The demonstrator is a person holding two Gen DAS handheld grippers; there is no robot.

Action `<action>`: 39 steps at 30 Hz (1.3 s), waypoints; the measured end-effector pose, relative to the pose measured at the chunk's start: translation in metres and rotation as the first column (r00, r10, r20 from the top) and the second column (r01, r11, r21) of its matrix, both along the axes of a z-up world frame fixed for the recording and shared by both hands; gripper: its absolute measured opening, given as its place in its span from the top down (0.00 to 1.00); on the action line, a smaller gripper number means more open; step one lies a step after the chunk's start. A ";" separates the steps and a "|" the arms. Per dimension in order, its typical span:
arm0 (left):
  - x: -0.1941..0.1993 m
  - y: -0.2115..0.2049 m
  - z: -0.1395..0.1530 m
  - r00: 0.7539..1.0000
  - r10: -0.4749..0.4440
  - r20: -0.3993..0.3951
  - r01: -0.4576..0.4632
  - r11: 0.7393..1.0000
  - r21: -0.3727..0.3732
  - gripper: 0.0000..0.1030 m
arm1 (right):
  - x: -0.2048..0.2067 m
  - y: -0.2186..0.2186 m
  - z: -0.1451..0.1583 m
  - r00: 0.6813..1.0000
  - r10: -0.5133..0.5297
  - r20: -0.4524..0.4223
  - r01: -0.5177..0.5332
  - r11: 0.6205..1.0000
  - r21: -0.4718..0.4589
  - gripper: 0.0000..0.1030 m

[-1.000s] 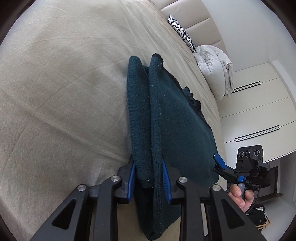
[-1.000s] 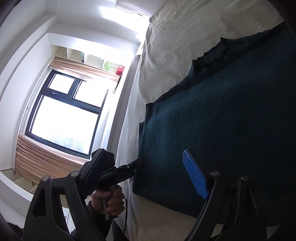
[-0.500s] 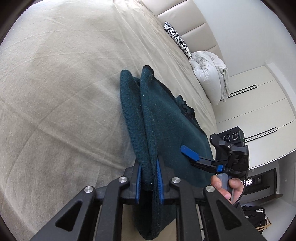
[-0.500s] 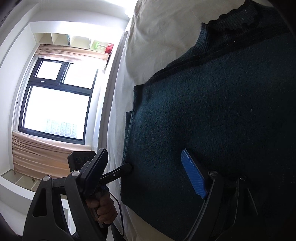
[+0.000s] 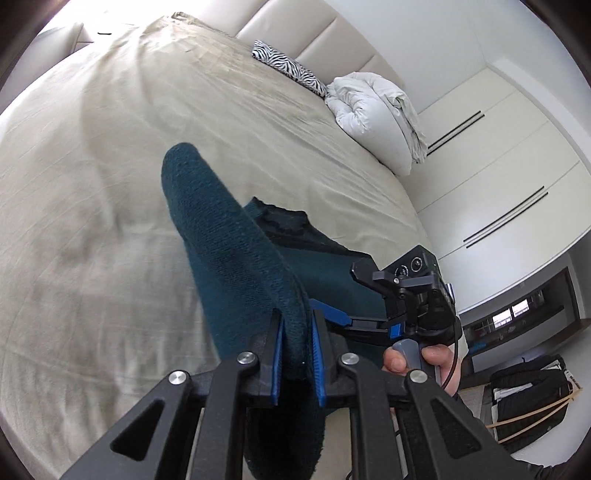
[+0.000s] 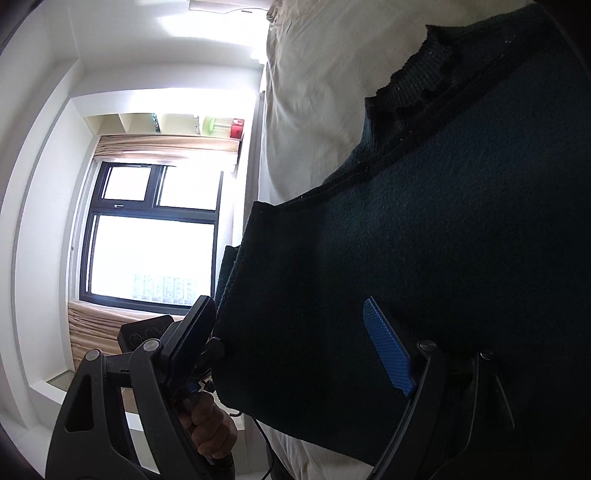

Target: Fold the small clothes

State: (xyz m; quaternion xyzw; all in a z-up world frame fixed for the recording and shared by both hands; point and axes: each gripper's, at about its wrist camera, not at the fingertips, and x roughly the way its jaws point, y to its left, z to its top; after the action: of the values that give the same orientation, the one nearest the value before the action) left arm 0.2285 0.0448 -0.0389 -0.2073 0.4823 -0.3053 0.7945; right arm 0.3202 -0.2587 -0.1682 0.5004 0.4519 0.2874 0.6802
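A dark teal knitted sweater (image 5: 236, 258) lies on the beige bed sheet (image 5: 92, 184). My left gripper (image 5: 295, 332) is shut on a folded edge of the sweater and holds it raised off the bed. In the right wrist view the sweater (image 6: 424, 240) fills the right half, its ribbed collar (image 6: 417, 81) at the top. My right gripper (image 6: 295, 347) is open over the sweater's lower edge, its blue pad (image 6: 388, 347) against the fabric. The right gripper also shows in the left wrist view (image 5: 354, 295), open beside the sweater.
A white duvet (image 5: 373, 110) and a zebra-print pillow (image 5: 288, 68) lie near the padded headboard (image 5: 314, 33). White wardrobes (image 5: 498, 166) stand right of the bed. A window (image 6: 151, 236) with beige curtains is beyond the bed's far side. A black bag (image 5: 524, 398) sits on the floor.
My left gripper has closed tight on the sweater's folded edge and lifted it. My right gripper has moved in over the sweater's lower part, staying open.
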 end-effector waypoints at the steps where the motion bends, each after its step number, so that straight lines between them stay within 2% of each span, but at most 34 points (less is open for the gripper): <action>1: 0.003 -0.020 0.001 1.000 -0.026 0.005 0.026 1.000 0.012 0.85 | -0.003 -0.012 -0.001 1.000 -0.011 -0.005 0.012 1.000 0.013 0.20; 4: 0.012 -0.075 -0.007 0.996 -0.089 -0.002 0.089 0.996 0.027 0.86 | -0.011 -0.049 -0.006 0.998 -0.049 -0.034 0.051 0.997 0.063 0.20; 7: 0.020 -0.125 -0.029 0.989 -0.149 0.005 0.149 0.987 0.053 0.87 | -0.018 -0.083 -0.014 0.996 -0.077 -0.050 0.082 0.990 0.117 0.20; 10: 0.025 -0.139 -0.067 0.984 -0.166 -0.066 0.166 0.986 -0.015 0.92 | -0.019 -0.101 -0.023 0.994 -0.077 -0.074 0.086 0.990 0.114 0.20; 12: 0.020 -0.133 -0.078 0.982 -0.168 -0.081 0.163 0.985 -0.056 0.90 | -0.019 -0.105 -0.024 0.995 -0.061 -0.078 0.070 0.990 0.121 0.21; 13: 0.015 -0.130 -0.077 0.983 -0.172 -0.062 0.169 0.984 -0.047 0.85 | -0.018 -0.105 -0.022 0.996 -0.053 -0.078 0.061 0.992 0.109 0.21; 15: 0.003 -0.122 -0.067 0.986 -0.164 -0.001 0.164 0.986 0.003 0.84 | -0.016 -0.102 -0.018 0.996 -0.040 -0.082 0.046 0.996 0.073 0.20; 16: -0.004 -0.116 -0.059 0.986 -0.163 0.037 0.163 0.987 0.006 0.79 | -0.015 -0.102 -0.017 0.995 -0.042 -0.090 0.047 0.997 0.056 0.20; 19: -0.028 -0.090 -0.039 0.978 -0.135 0.157 0.137 0.991 -0.002 0.76 | -0.019 -0.094 -0.015 0.993 -0.045 -0.113 0.047 0.999 0.014 0.20; 21: -0.037 -0.077 -0.038 0.977 -0.111 0.181 0.109 0.994 0.018 0.75 | -0.021 -0.090 -0.011 0.992 -0.037 -0.124 0.034 0.999 -0.026 0.21; 25: -0.042 -0.063 -0.060 0.986 -0.079 0.145 0.069 0.995 0.075 0.74 | -0.028 -0.079 -0.008 0.988 -0.030 -0.149 0.013 0.994 -0.112 0.21; 30: -0.035 -0.043 -0.084 0.997 -0.031 0.074 0.031 1.000 -0.001 0.82 | -0.030 -0.062 -0.003 0.985 -0.010 -0.172 -0.016 0.989 -0.150 0.21; 37: -0.030 -0.031 -0.099 0.999 -0.010 0.037 0.012 0.998 -0.060 0.85 | -0.016 -0.010 0.005 0.986 0.077 -0.150 -0.107 0.974 -0.202 0.24; 38: -0.033 -0.030 -0.099 0.999 -0.008 0.036 0.010 0.998 -0.064 0.85 | -0.015 -0.004 0.002 0.984 0.086 -0.154 -0.118 0.971 -0.209 0.25; 39: -0.039 -0.025 -0.099 0.999 -0.007 0.036 0.009 0.998 -0.066 0.85 | -0.016 -0.001 0.000 0.983 0.089 -0.160 -0.124 0.967 -0.224 0.31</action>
State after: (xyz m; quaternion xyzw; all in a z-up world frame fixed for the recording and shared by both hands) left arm 0.1898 0.0197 -0.1377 -0.2260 0.4582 -0.3280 0.7946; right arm 0.3047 -0.2596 -0.1679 0.4120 0.5585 0.2303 0.6822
